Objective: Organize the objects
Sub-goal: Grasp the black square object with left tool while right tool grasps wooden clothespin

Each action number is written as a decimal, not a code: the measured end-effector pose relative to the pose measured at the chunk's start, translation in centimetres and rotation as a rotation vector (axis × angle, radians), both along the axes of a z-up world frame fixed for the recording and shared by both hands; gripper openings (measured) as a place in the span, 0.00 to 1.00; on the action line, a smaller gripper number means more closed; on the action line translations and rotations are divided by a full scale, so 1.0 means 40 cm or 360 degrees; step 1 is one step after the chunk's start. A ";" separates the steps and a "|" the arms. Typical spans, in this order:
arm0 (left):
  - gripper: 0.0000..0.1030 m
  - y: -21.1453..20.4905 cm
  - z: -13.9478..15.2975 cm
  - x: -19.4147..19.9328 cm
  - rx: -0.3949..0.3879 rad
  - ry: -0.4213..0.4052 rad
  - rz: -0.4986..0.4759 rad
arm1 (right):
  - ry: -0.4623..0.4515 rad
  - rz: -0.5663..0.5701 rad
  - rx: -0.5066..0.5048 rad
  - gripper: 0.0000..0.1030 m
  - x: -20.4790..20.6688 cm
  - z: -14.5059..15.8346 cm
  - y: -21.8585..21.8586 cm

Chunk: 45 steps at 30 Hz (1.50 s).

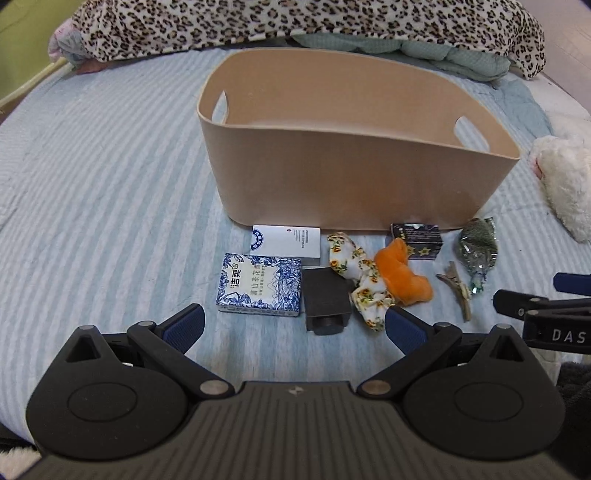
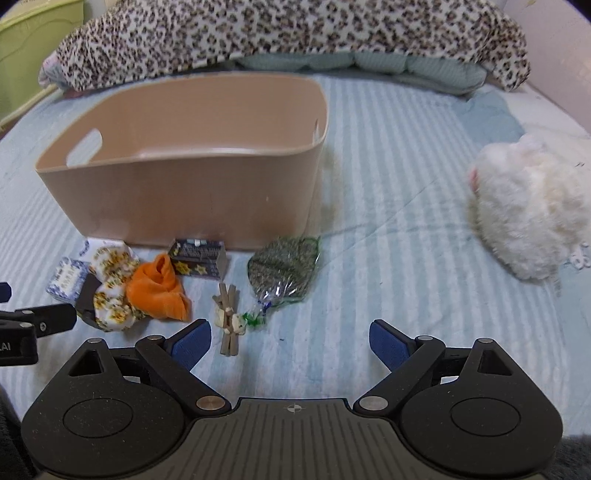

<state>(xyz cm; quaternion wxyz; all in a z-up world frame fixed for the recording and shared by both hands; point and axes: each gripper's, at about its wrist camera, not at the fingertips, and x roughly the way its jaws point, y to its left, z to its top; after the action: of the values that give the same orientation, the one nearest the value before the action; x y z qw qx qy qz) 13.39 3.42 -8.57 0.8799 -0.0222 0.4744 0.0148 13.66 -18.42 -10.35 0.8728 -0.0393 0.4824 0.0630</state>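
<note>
An empty tan basket (image 1: 332, 177) (image 2: 177, 195) stands on the striped bed. In front of it lie a blue-and-white tissue pack (image 1: 258, 284) (image 2: 66, 282), a white box (image 1: 286, 240), a black box (image 1: 327, 299), a floral scrunchie (image 1: 360, 273) (image 2: 112, 284), an orange cloth (image 1: 400, 273) (image 2: 159, 288), a dark star-printed box (image 1: 417, 240) (image 2: 199, 258), a hair clip (image 1: 458, 291) (image 2: 229, 317) and a green-filled bag (image 1: 478, 251) (image 2: 284, 273). My left gripper (image 1: 295, 328) is open and empty, just short of the black box. My right gripper (image 2: 290, 343) is open and empty, to the right of the hair clip.
A leopard-print blanket (image 1: 295, 26) (image 2: 288, 33) and a teal pillow (image 2: 369, 66) lie behind the basket. A white plush toy (image 1: 565, 181) (image 2: 532, 214) lies to the right. A green bin (image 2: 33, 44) stands at the far left.
</note>
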 end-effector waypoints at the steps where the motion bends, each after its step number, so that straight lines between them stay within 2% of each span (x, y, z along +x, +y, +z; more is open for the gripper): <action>1: 1.00 0.005 -0.008 0.006 -0.0005 0.0005 0.0009 | 0.0019 0.0002 0.0004 0.89 0.006 -0.011 0.002; 8: 1.00 0.050 -0.043 0.040 -0.0066 0.0041 0.0090 | 0.0105 0.0014 0.0013 0.85 0.033 -0.063 0.012; 15: 0.99 0.044 -0.060 0.058 -0.0069 0.0040 0.0104 | 0.0153 0.0031 0.0030 0.81 0.033 -0.092 0.019; 16: 0.96 0.042 -0.059 0.057 -0.0077 0.0034 0.0099 | 0.0149 0.0034 0.0028 0.81 0.031 -0.093 0.021; 17: 0.89 0.039 -0.060 0.057 -0.0087 0.0031 0.0092 | 0.0144 0.0036 0.0029 0.80 0.030 -0.093 0.023; 21: 0.86 0.028 -0.068 0.049 -0.0074 0.0030 0.0099 | 0.0131 0.0050 0.0044 0.73 0.023 -0.088 0.030; 23: 0.85 0.029 -0.074 0.045 -0.0105 0.0039 0.0115 | 0.0133 0.0062 0.0065 0.68 0.018 -0.086 0.034; 27: 0.73 0.033 -0.092 0.050 -0.0218 0.0129 0.0131 | 0.0144 0.0075 0.0107 0.60 0.018 -0.079 0.038; 30: 0.72 0.026 -0.095 0.048 -0.0215 0.0121 0.0130 | 0.0157 0.0093 0.0141 0.57 0.013 -0.070 0.041; 35: 0.68 0.038 -0.094 0.058 -0.0291 0.0109 0.0158 | 0.0177 0.0128 0.0181 0.53 0.006 -0.060 0.053; 40: 0.55 0.037 -0.092 0.061 -0.0285 0.0121 0.0130 | 0.0159 0.0157 0.0178 0.42 0.035 -0.080 0.070; 42: 0.43 0.035 -0.092 0.062 -0.0285 0.0125 0.0108 | 0.0149 0.0167 0.0187 0.31 0.040 -0.080 0.080; 44: 0.35 0.031 -0.093 0.067 -0.0296 0.0122 0.0073 | 0.0138 0.0187 0.0187 0.22 0.041 -0.078 0.090; 45: 0.35 0.030 -0.091 0.070 -0.0292 0.0117 0.0053 | 0.0130 0.0192 0.0187 0.15 0.039 -0.076 0.094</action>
<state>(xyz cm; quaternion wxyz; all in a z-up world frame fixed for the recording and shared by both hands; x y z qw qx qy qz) 16.18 4.61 -12.20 0.8558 -0.1101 0.5052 -0.0133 15.23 -14.67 -13.41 0.8478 -0.0144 0.5097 0.1454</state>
